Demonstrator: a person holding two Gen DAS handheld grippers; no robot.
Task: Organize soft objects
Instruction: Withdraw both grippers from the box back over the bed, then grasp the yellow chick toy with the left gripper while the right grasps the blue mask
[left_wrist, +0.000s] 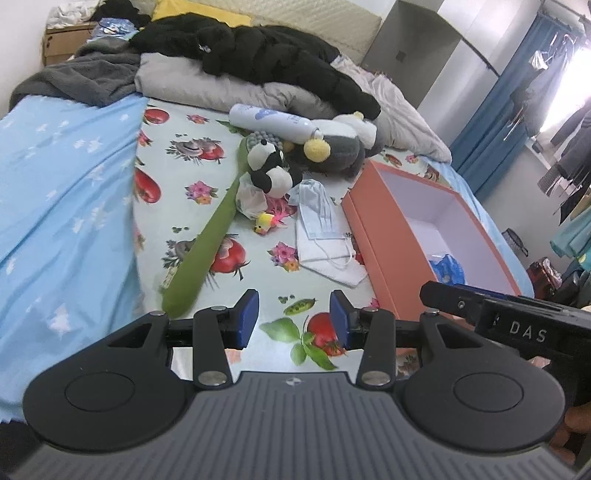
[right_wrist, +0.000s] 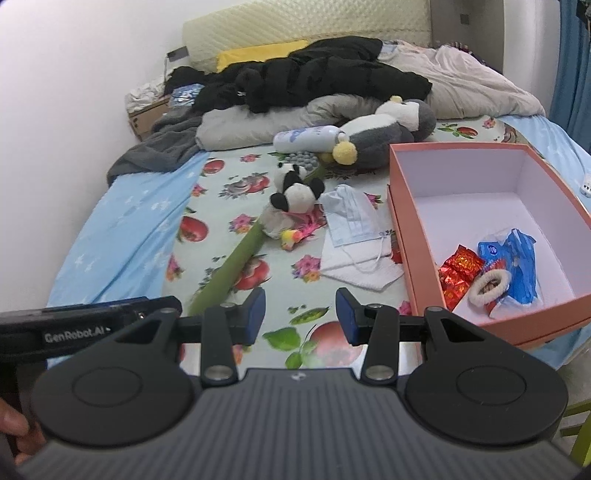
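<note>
On the flowered bed sheet lie a small panda plush (left_wrist: 267, 166) (right_wrist: 297, 192), a long green plush stem (left_wrist: 208, 240) (right_wrist: 236, 262), a grey penguin plush (left_wrist: 340, 144) (right_wrist: 376, 136), a tiny yellow and pink toy (left_wrist: 267, 220) (right_wrist: 295, 235), blue face masks (left_wrist: 317, 206) (right_wrist: 351, 218) and a white cloth (left_wrist: 332, 262) (right_wrist: 362, 266). An orange box (left_wrist: 384, 254) (right_wrist: 413, 258) stands to the right with a white scrunchie (right_wrist: 489, 286), red packets (right_wrist: 460, 273) and a blue packet (right_wrist: 517, 266) inside. My left gripper (left_wrist: 293, 319) and right gripper (right_wrist: 301, 317) hover open over the near sheet, both empty.
A white bottle (left_wrist: 273, 122) (right_wrist: 306, 138) lies by the penguin. Black clothing (left_wrist: 266, 62) (right_wrist: 325, 81), grey bedding (left_wrist: 207, 88) and a light blue sheet (left_wrist: 62, 192) cover the far and left bed. A cardboard box (left_wrist: 62, 42) sits at the far corner. Blue curtains (left_wrist: 495, 110) and hanging clothes stand right.
</note>
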